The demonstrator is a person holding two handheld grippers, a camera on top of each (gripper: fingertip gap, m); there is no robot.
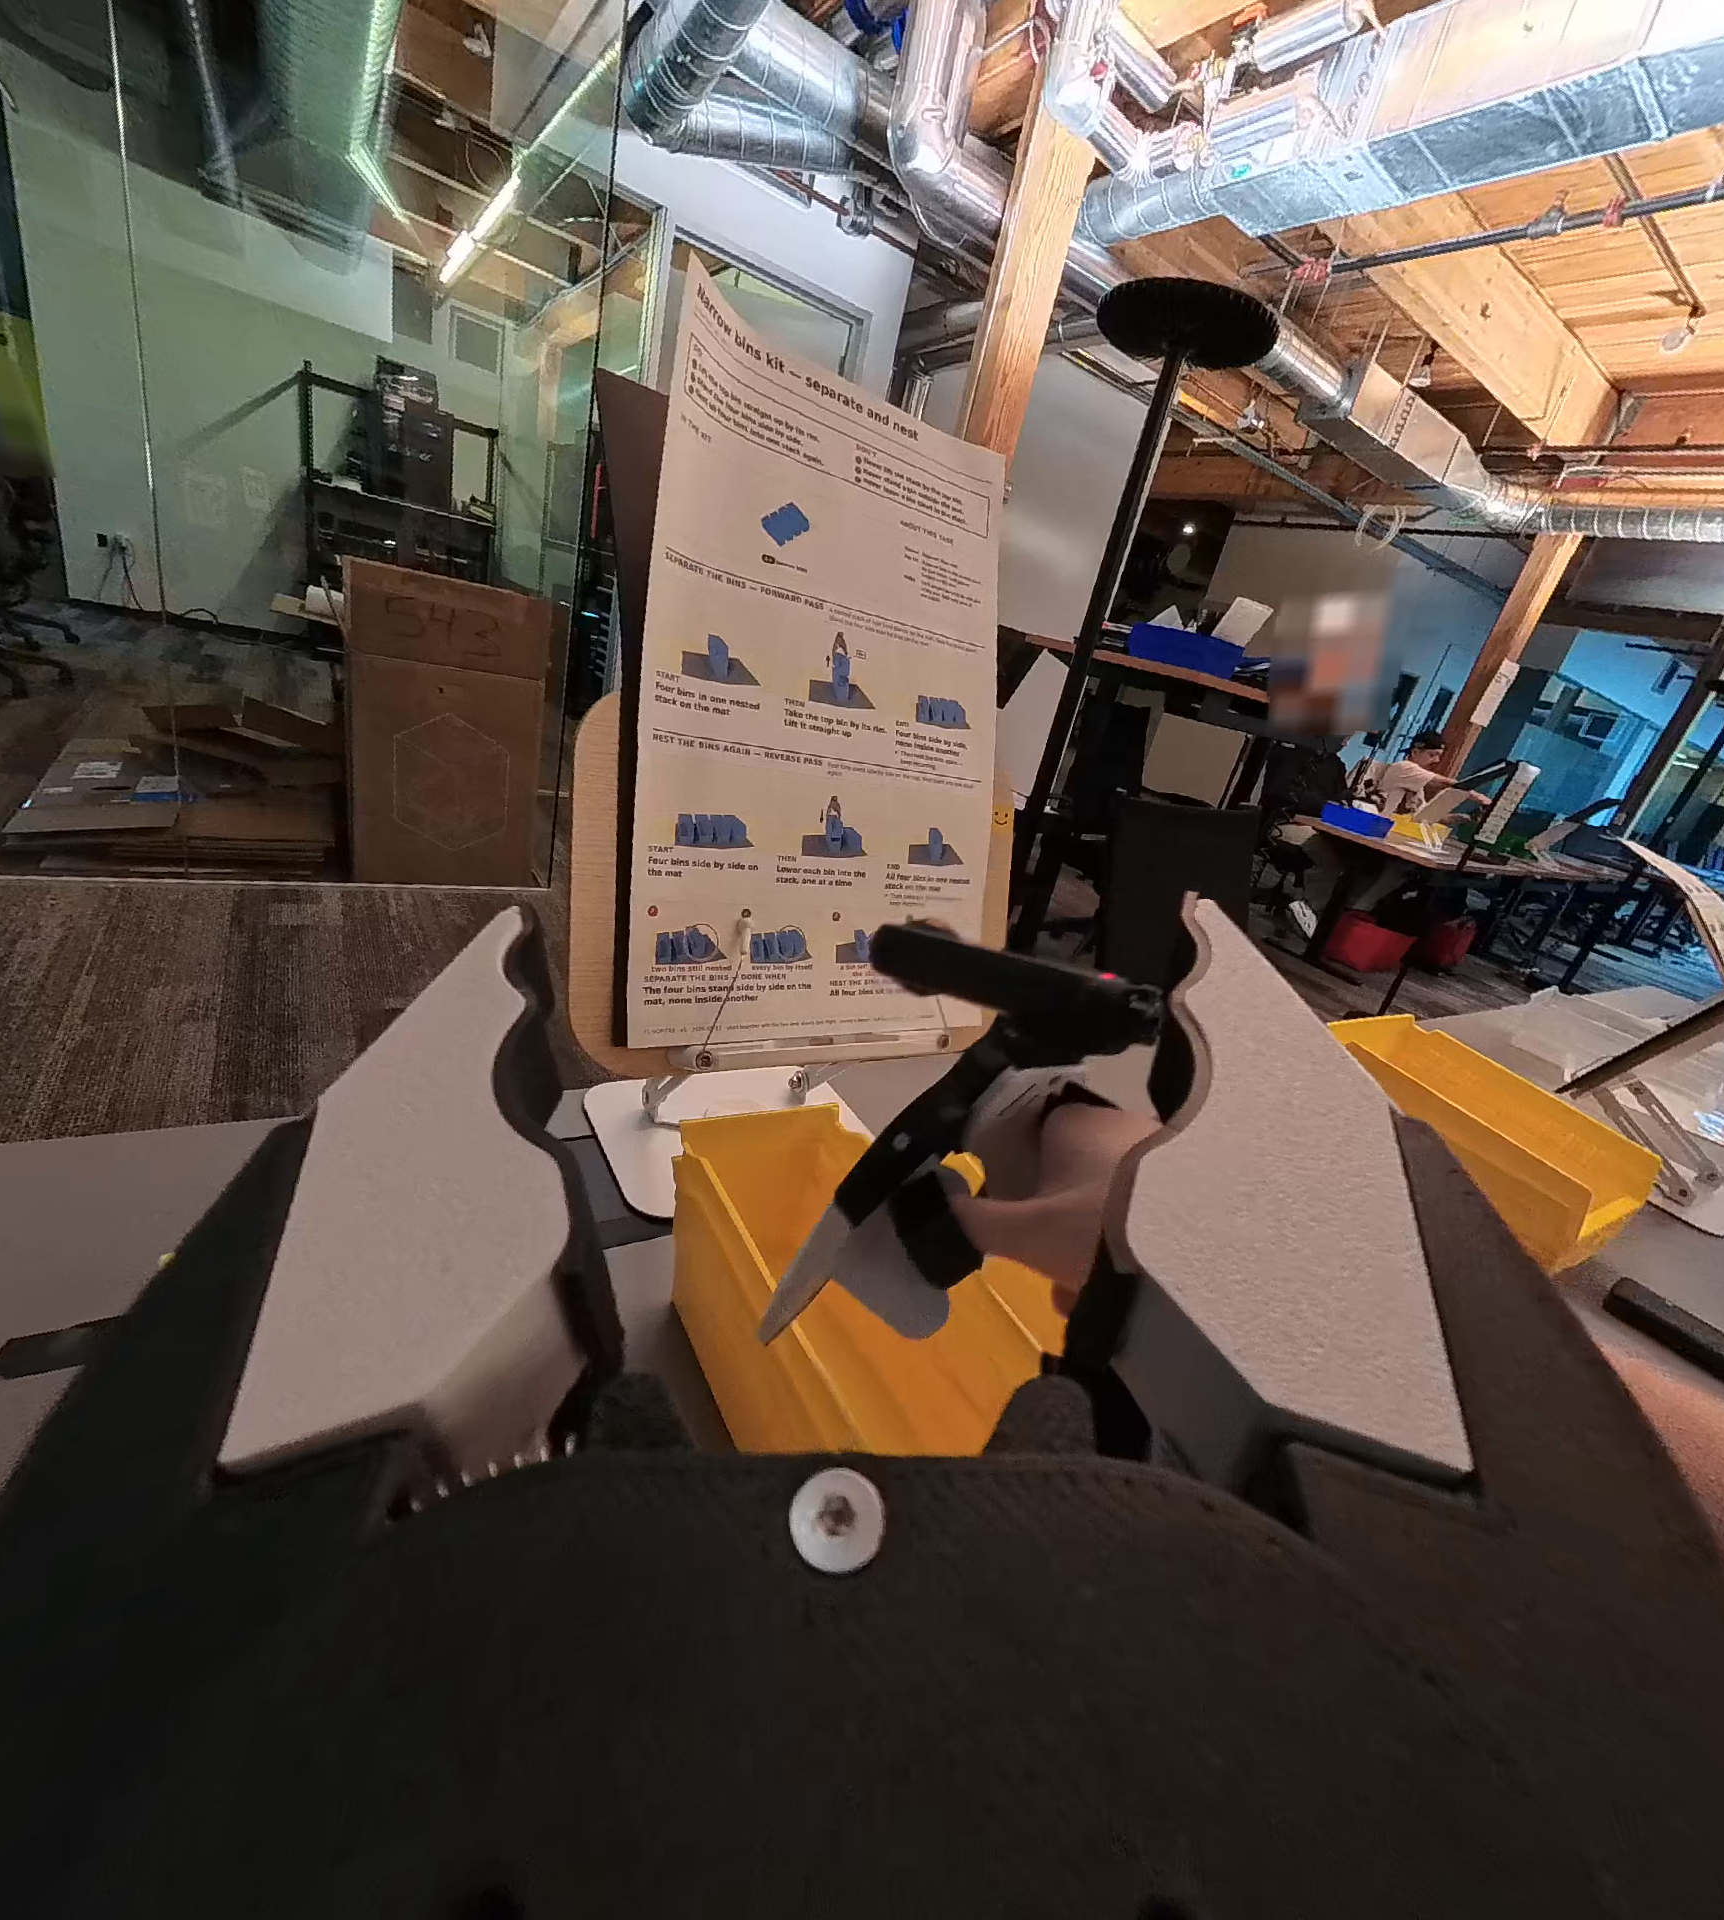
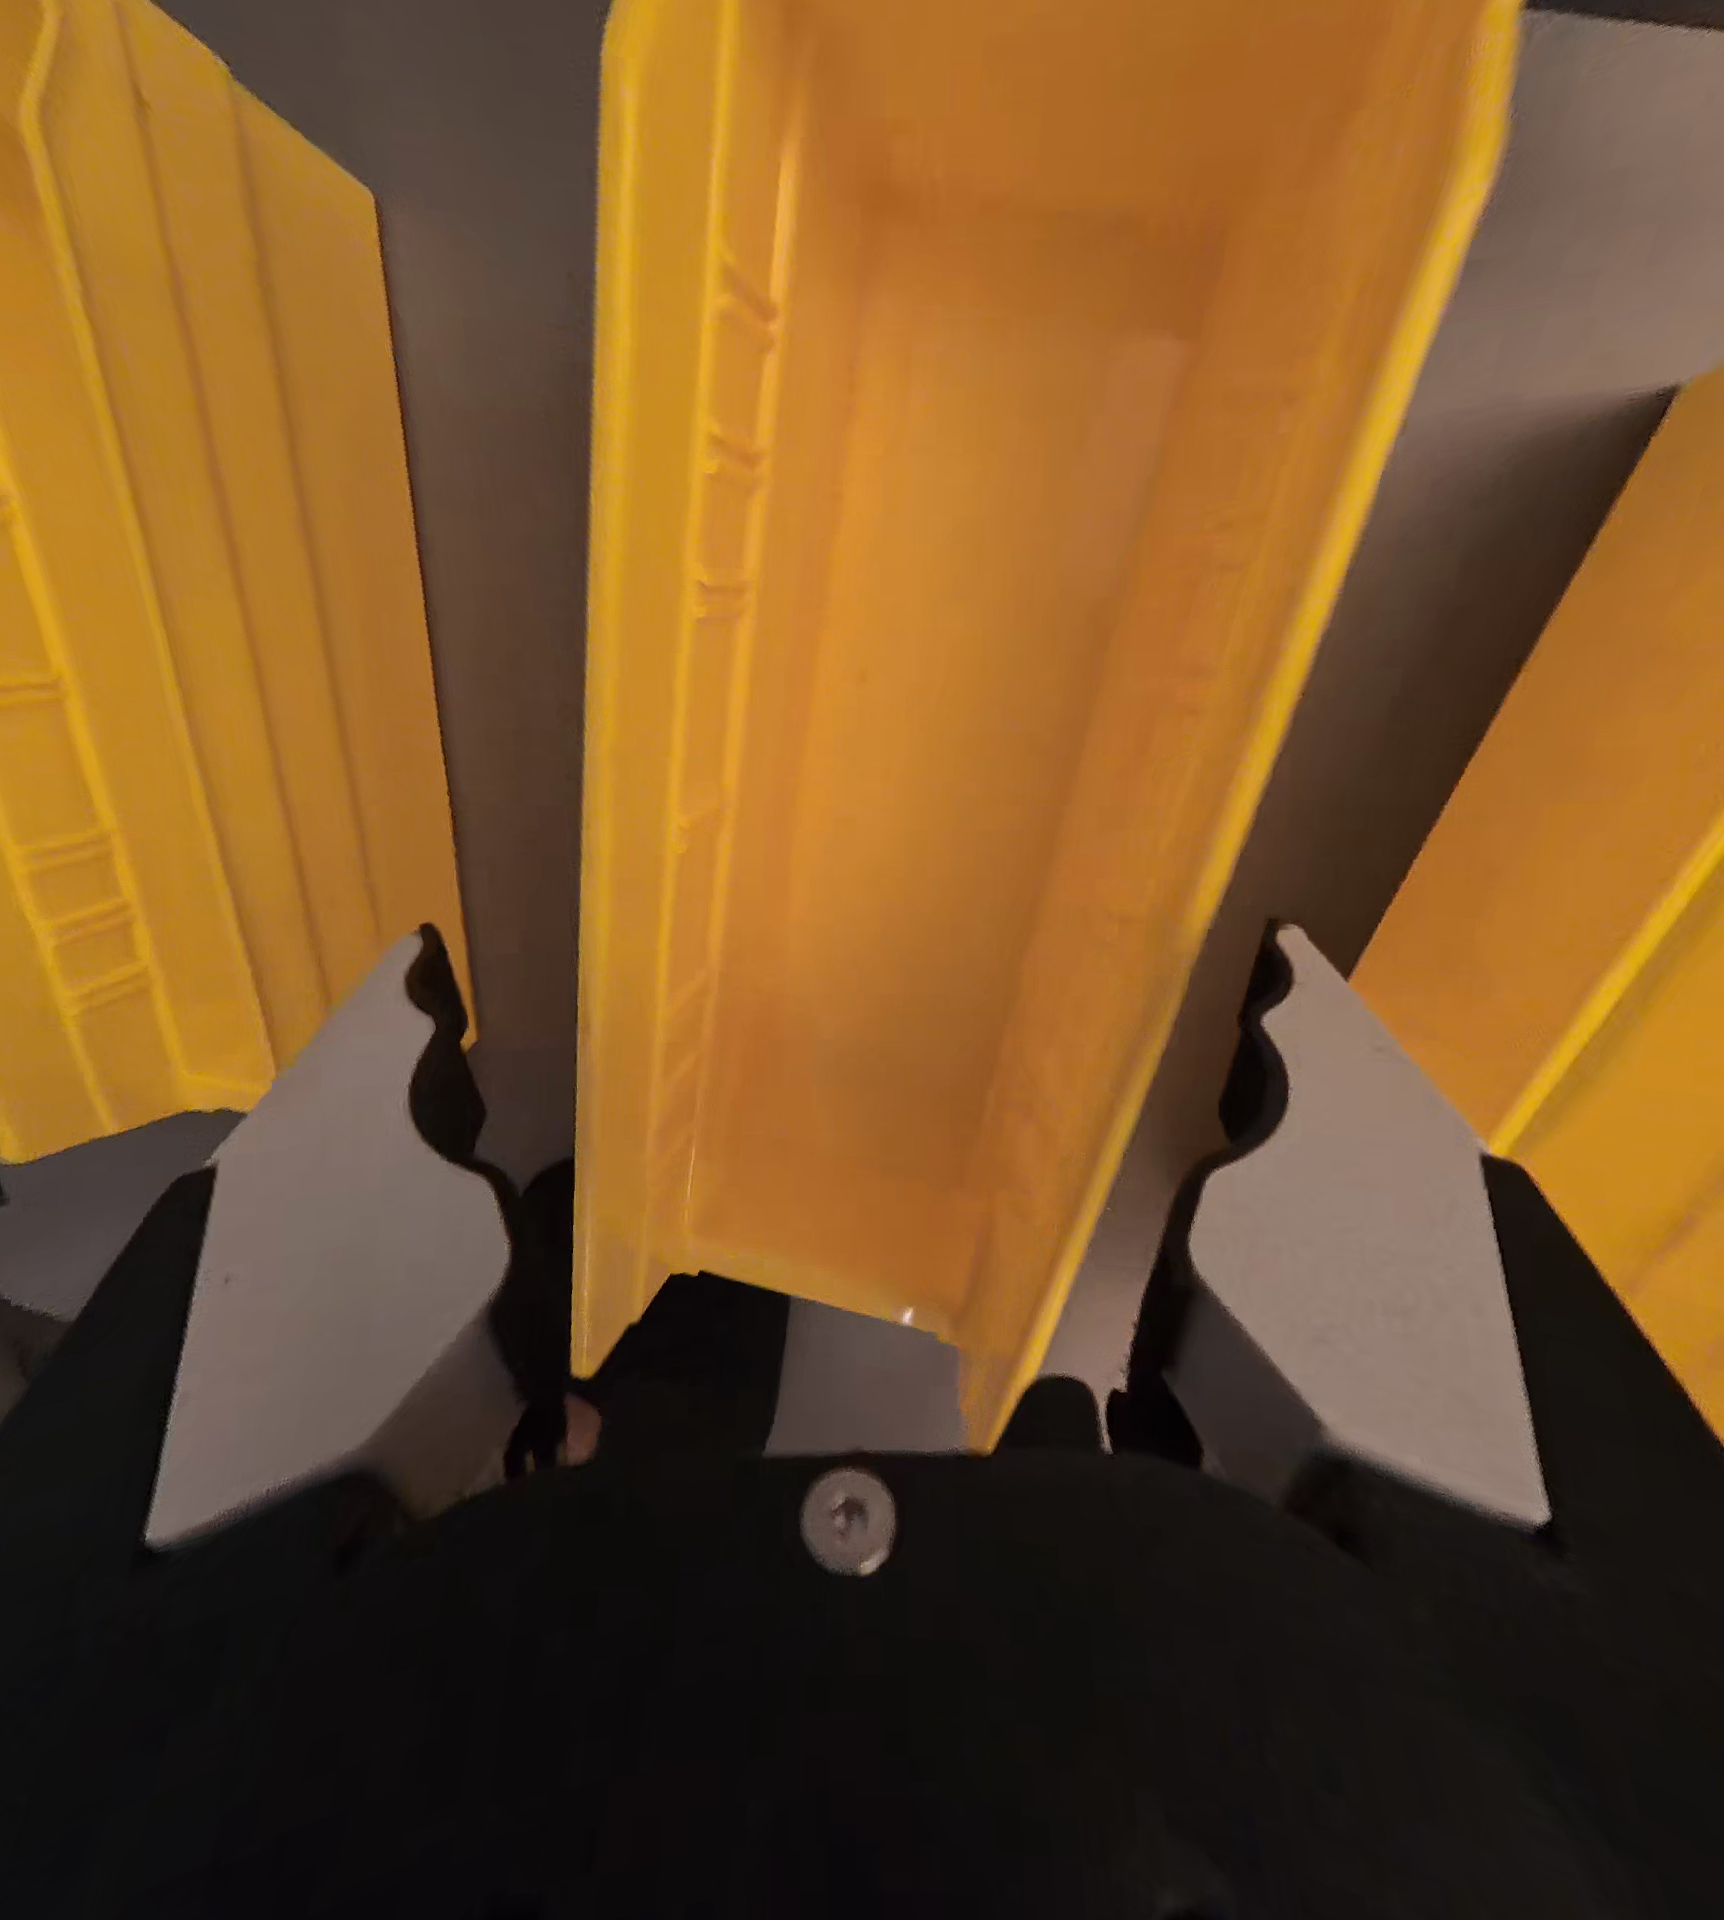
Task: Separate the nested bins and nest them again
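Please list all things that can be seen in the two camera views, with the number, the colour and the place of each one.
Bins: three in the right wrist view, yellow, on a grey table: a left bin, a middle bin between the open fingers with a gap on each side, a right bin.
Instruction sheet: one, white, on a stand behind the bins.
Pole with round top: one, black, behind the sheet.
Cardboard box: one, brown, on the floor to the left.
Person: one, seated at a far desk.
Left gripper: open, holding nothing.
Right gripper: open around the middle bin.
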